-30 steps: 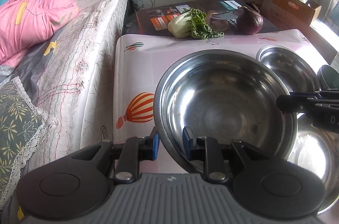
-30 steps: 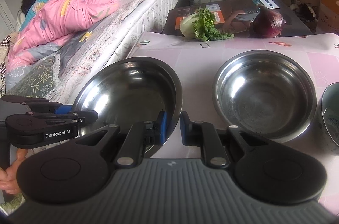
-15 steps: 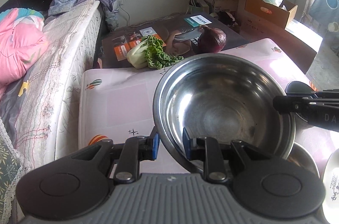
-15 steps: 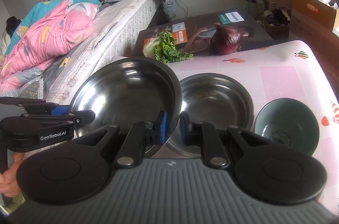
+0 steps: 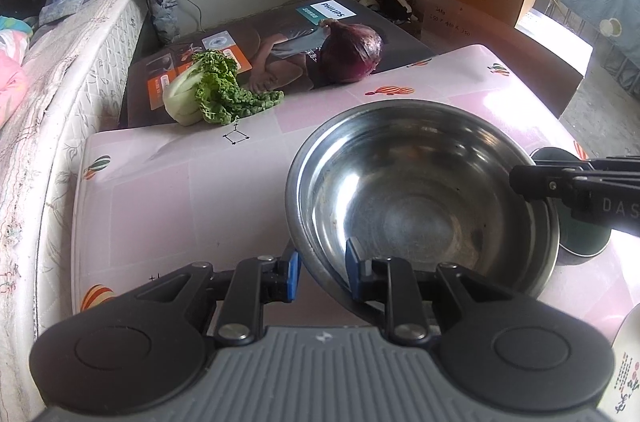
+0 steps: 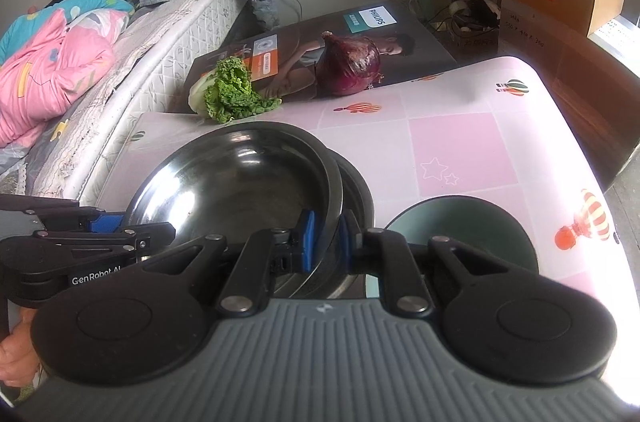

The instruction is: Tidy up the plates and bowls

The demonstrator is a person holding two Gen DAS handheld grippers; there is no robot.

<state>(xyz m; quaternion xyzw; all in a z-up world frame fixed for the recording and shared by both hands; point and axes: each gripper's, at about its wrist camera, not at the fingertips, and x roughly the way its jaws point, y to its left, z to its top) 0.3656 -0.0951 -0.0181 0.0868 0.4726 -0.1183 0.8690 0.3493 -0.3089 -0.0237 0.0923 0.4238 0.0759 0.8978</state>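
A large steel bowl (image 5: 420, 198) hangs over the pink table, held by two opposite sides of its rim. My left gripper (image 5: 320, 270) is shut on the near-left rim, one blue pad inside and one outside. My right gripper (image 6: 326, 238) is shut on the opposite rim and shows in the left wrist view as a black tip (image 5: 520, 178). In the right wrist view the held bowl (image 6: 232, 190) sits over a second steel bowl (image 6: 360, 198), of which only the right rim shows. The left gripper (image 6: 128, 222) appears there at the far left. A green bowl (image 6: 472, 222) stands just right of them.
The pink balloon-print table (image 5: 180, 198) carries a cabbage (image 5: 212, 94) and a red onion (image 5: 352, 54) at its far edge, against a flat Philips box (image 5: 280, 34). A white plate (image 5: 628, 362) shows at the near right. A bed (image 5: 60, 82) borders the left side.
Both grippers have carried the large steel bowl to the right across the table. It now covers most of the second steel bowl, and the green bowl has come closer.
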